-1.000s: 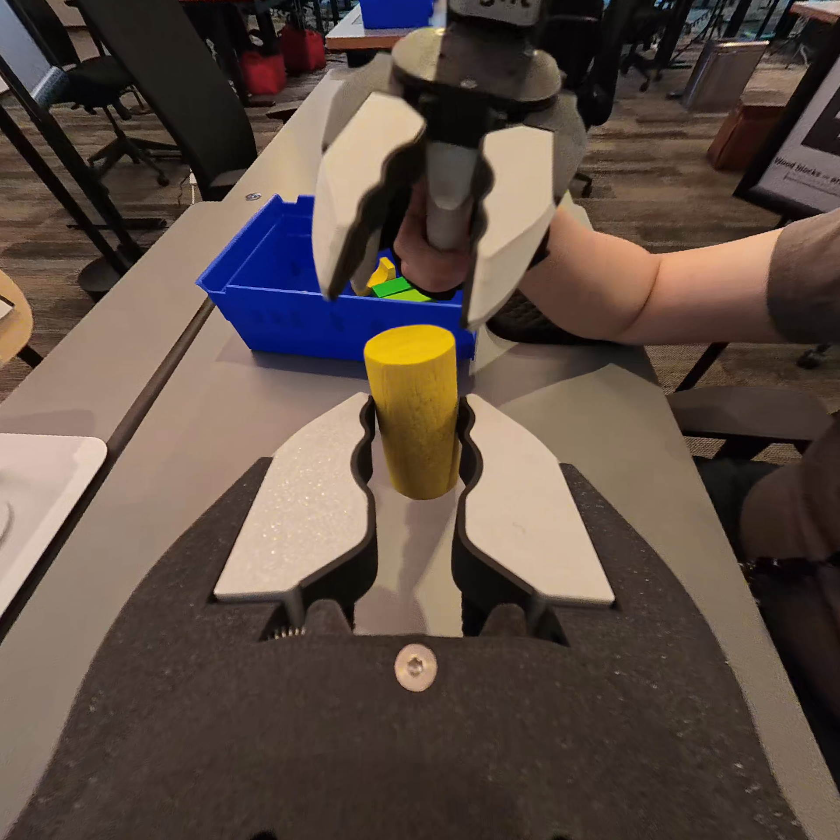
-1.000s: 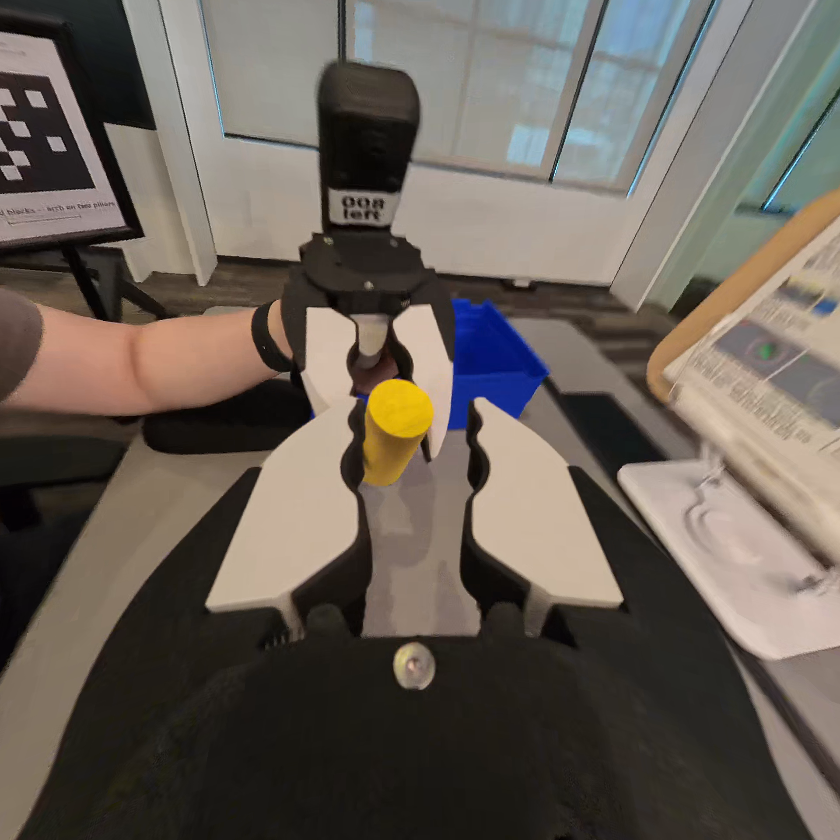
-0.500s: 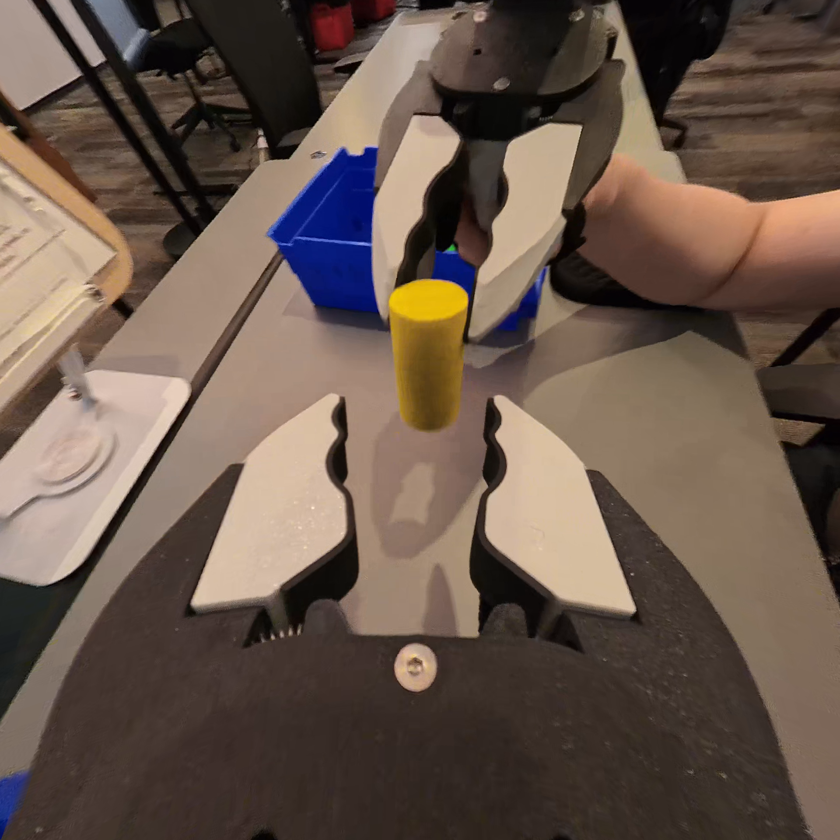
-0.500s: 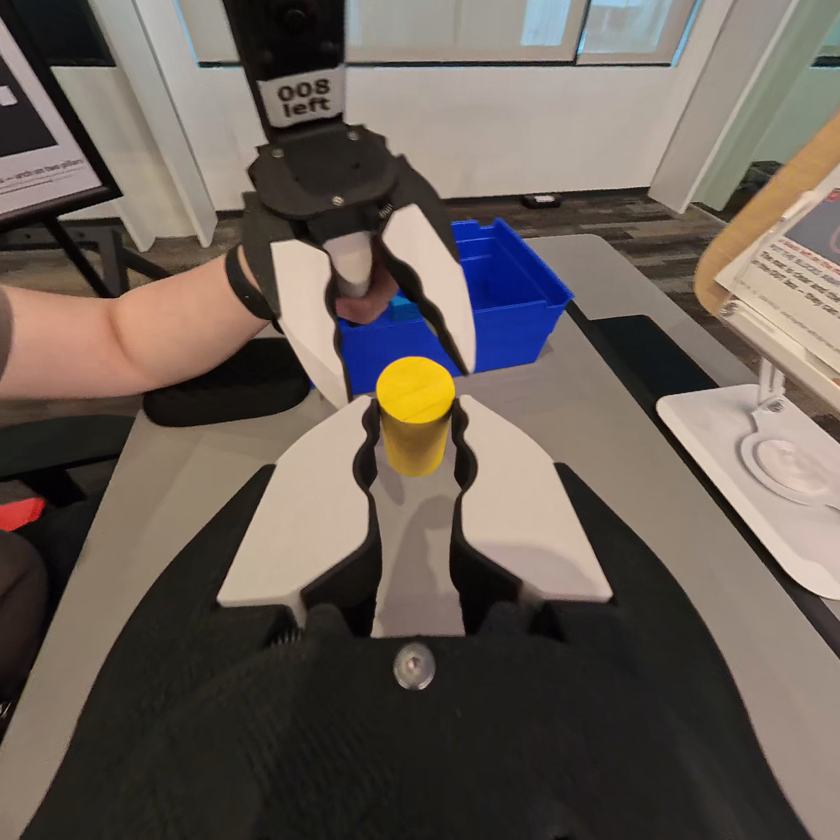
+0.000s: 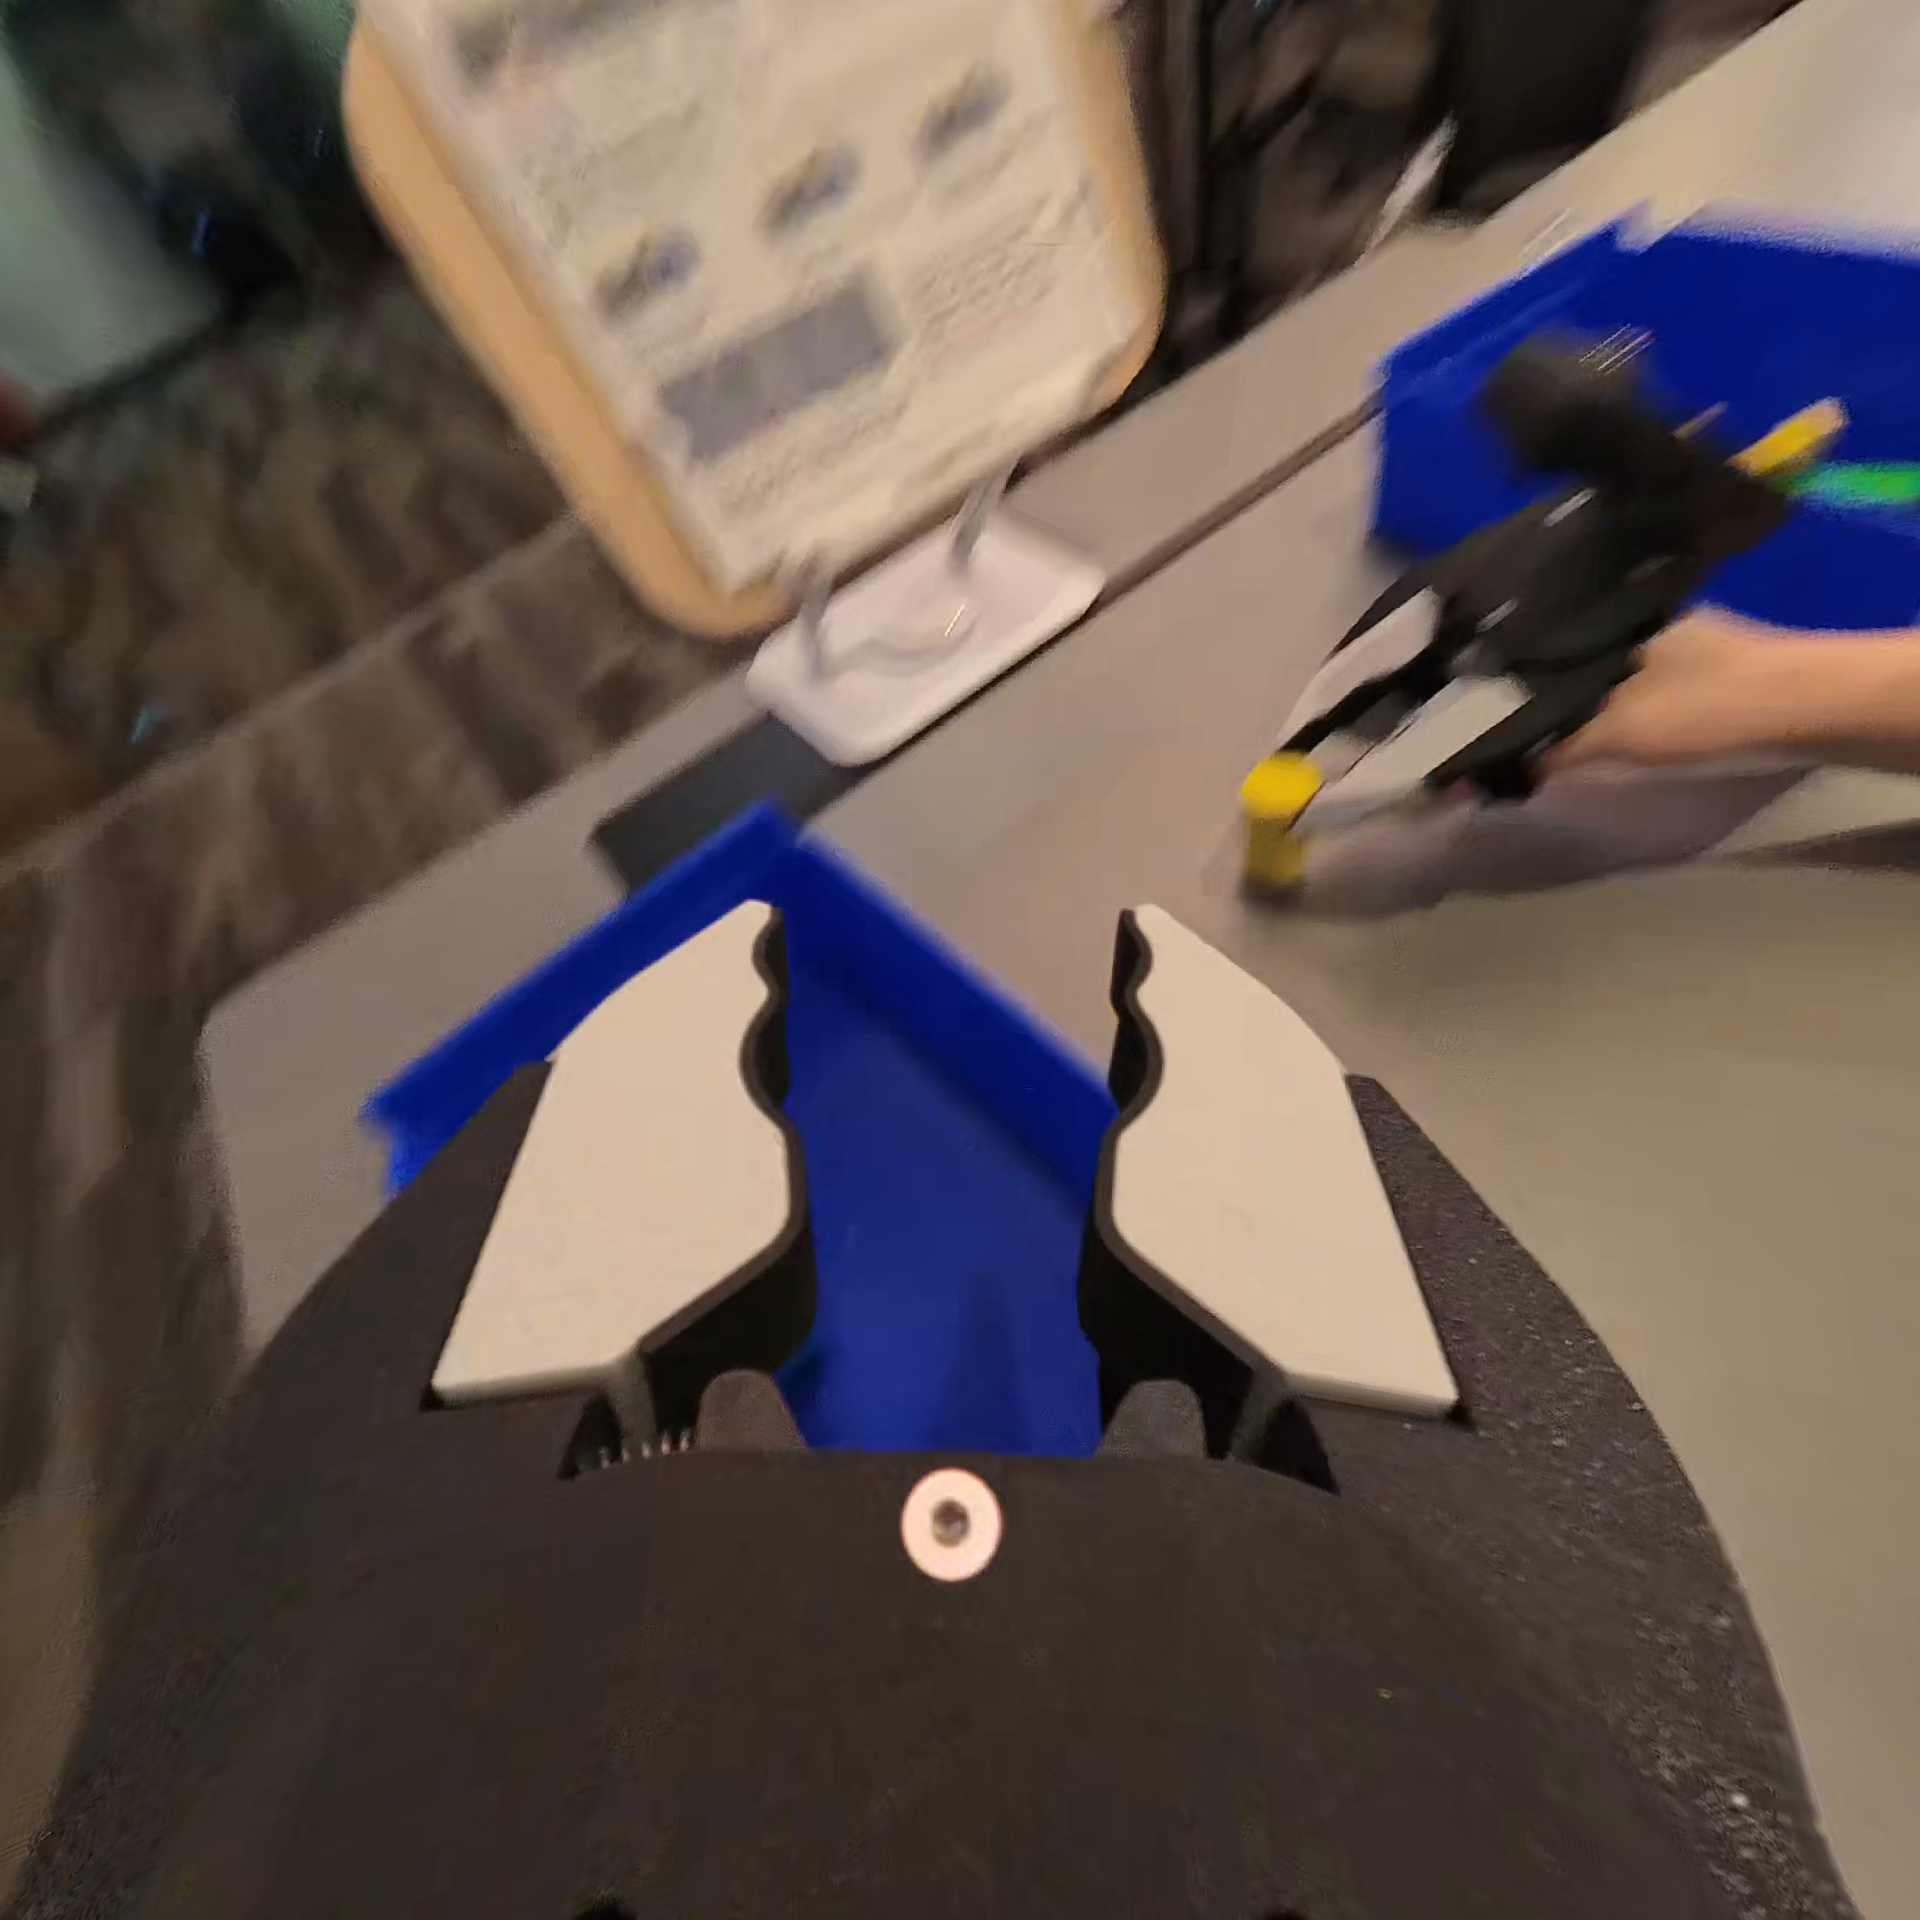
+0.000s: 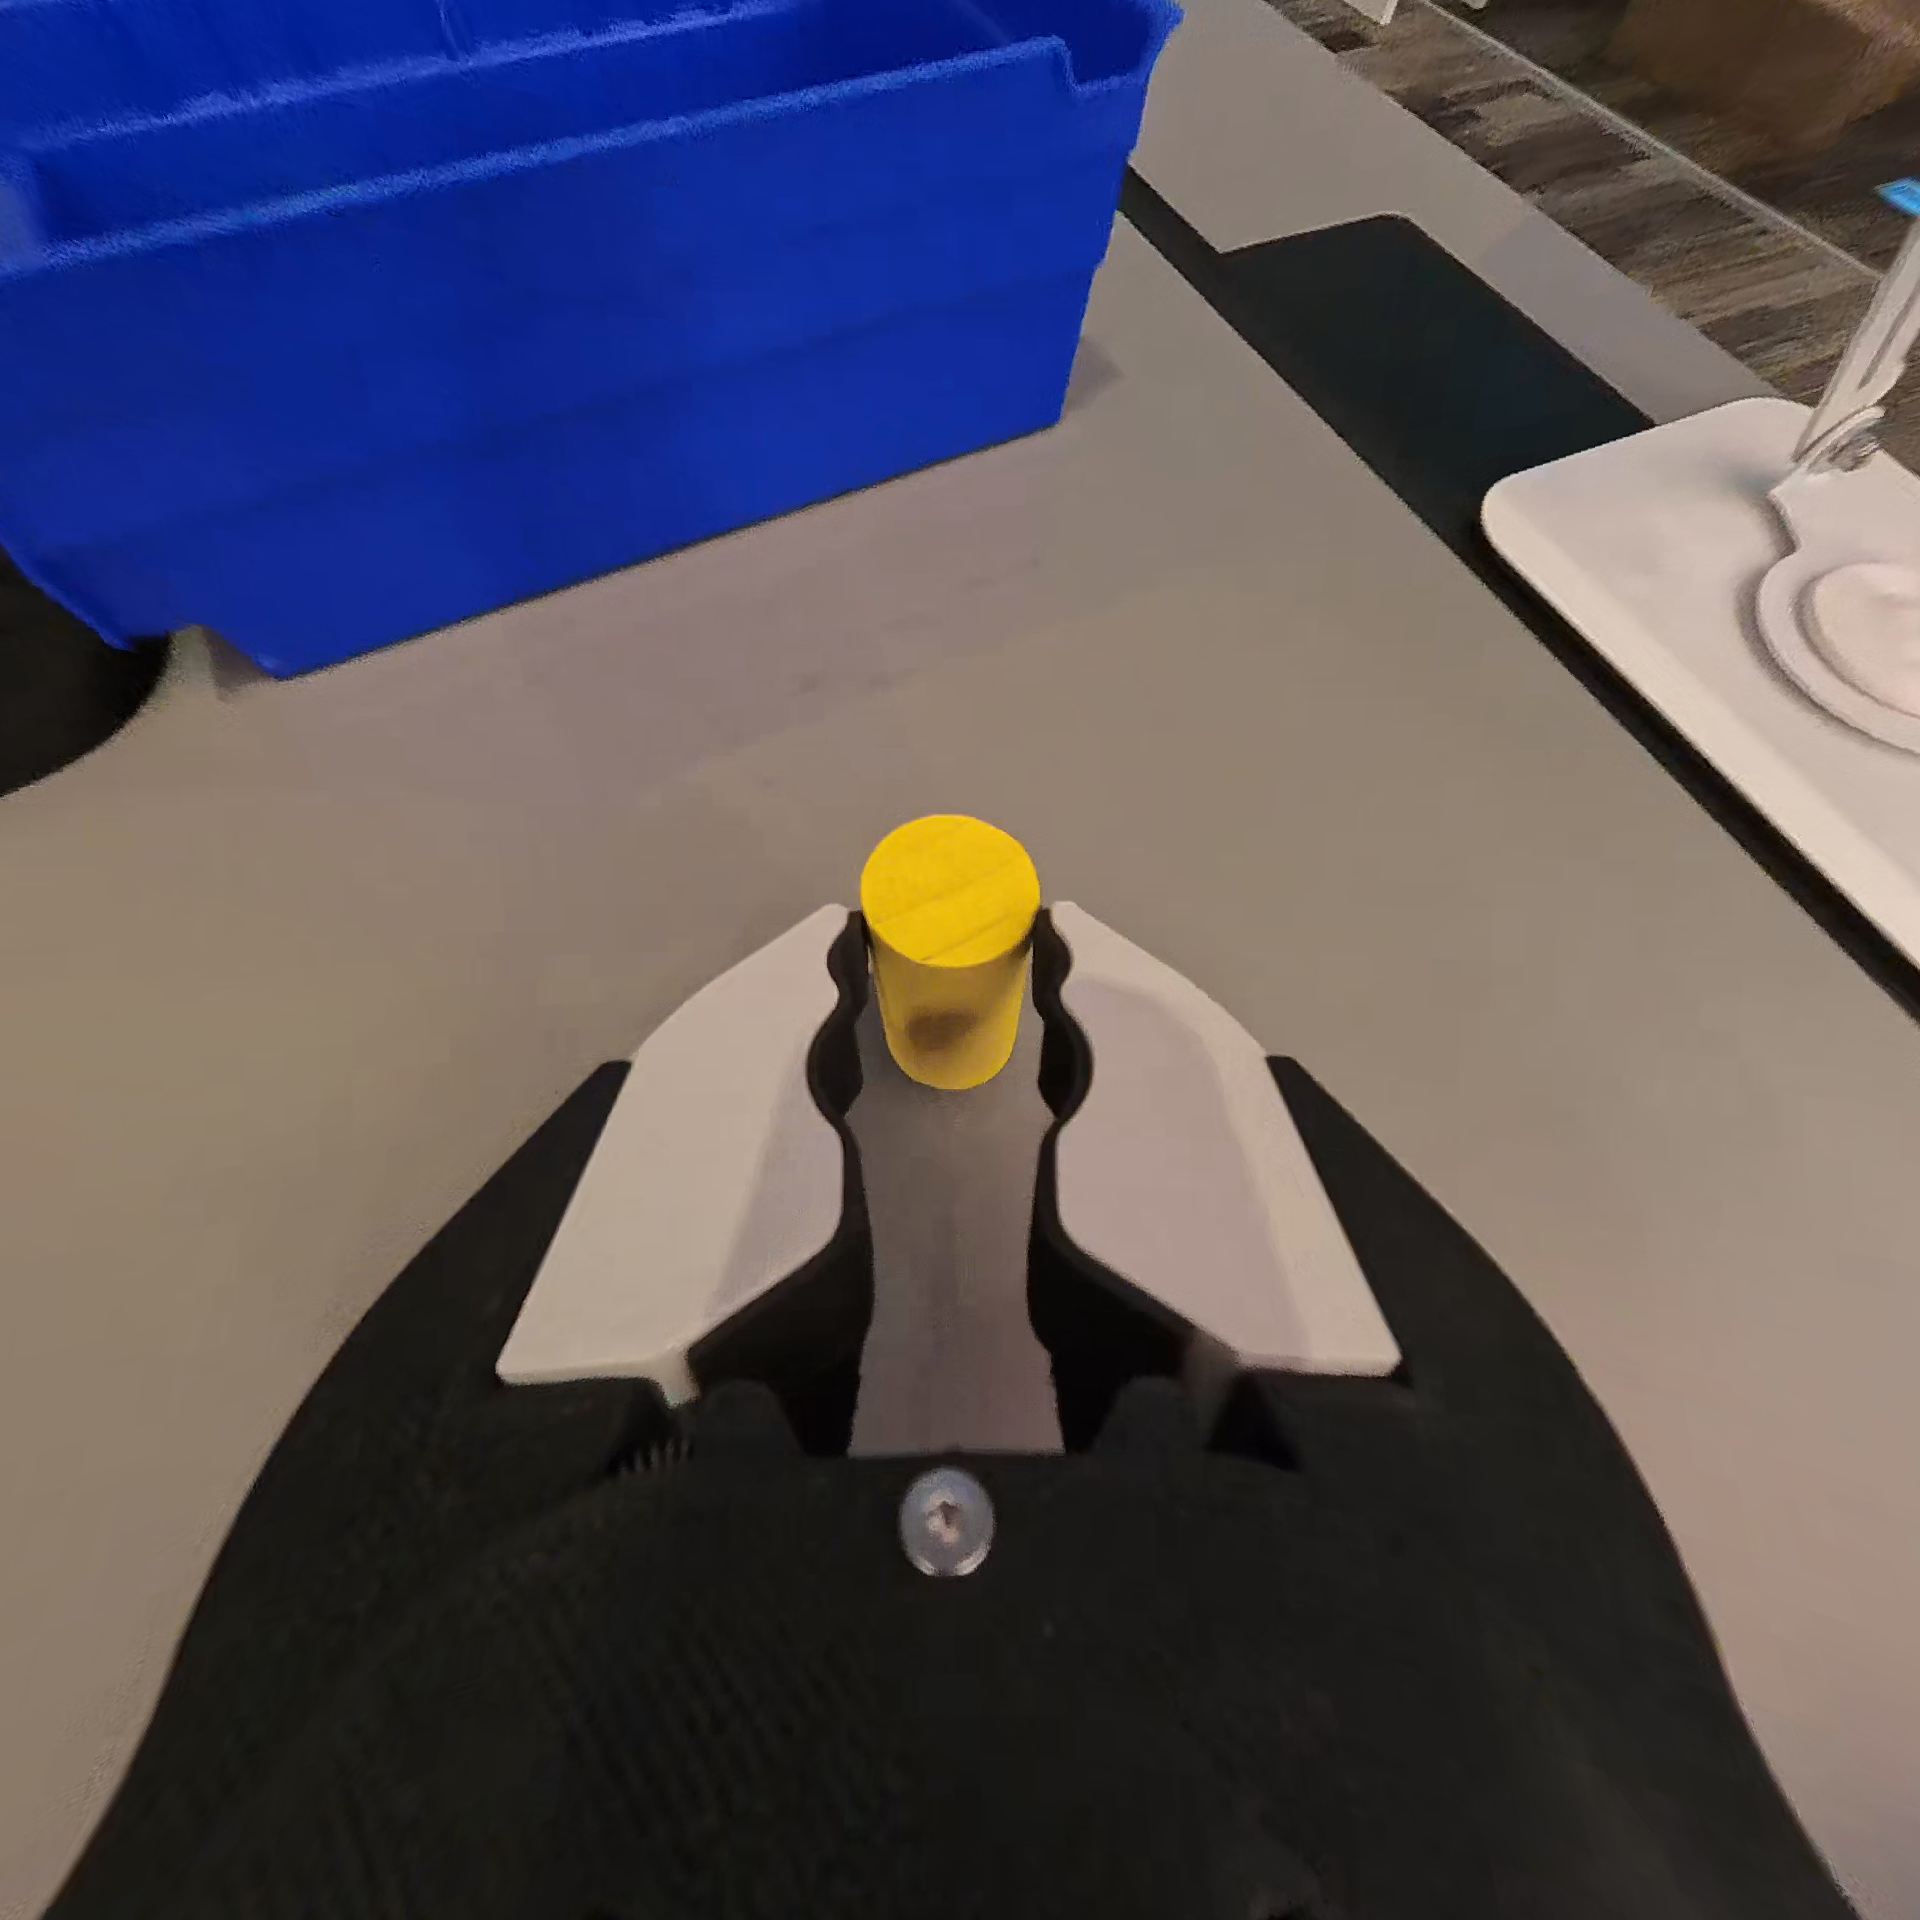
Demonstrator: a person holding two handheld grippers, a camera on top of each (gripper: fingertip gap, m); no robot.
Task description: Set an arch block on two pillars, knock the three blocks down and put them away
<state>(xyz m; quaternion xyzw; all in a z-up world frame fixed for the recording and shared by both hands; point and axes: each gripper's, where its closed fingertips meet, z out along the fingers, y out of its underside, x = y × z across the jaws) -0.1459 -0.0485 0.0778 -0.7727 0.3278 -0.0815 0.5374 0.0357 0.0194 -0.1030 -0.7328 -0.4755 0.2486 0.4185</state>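
Observation:
My right gripper (image 6: 951,914) is shut on a yellow cylinder block (image 6: 948,966), held upright at or just above the grey table (image 6: 416,883). In the blurred left wrist view the same block (image 5: 1276,831) stands at the tips of the right gripper (image 5: 1351,748), far right. My left gripper (image 5: 951,920) is open and empty, hovering over a near blue bin (image 5: 914,997). A second blue bin (image 5: 1662,301) behind the right gripper holds a yellow block (image 5: 1792,442) and a green block (image 5: 1860,483). This bin (image 6: 571,343) is just beyond the cylinder in the right wrist view.
A printed sign (image 5: 779,312) on a white stand base (image 5: 925,644) stands at the table's far side; the base (image 6: 1662,603) lies to the right of the cylinder. A dark gap (image 6: 1403,343) splits the table tops. A person's forearm (image 5: 1745,707) is behind the right gripper. About 25 centimetres separates my left fingertips from my right.
The left gripper opened and let go of the yellow cylinder, then swung away over the near blue bin. The right gripper closed on the cylinder and lowered it toward the table.

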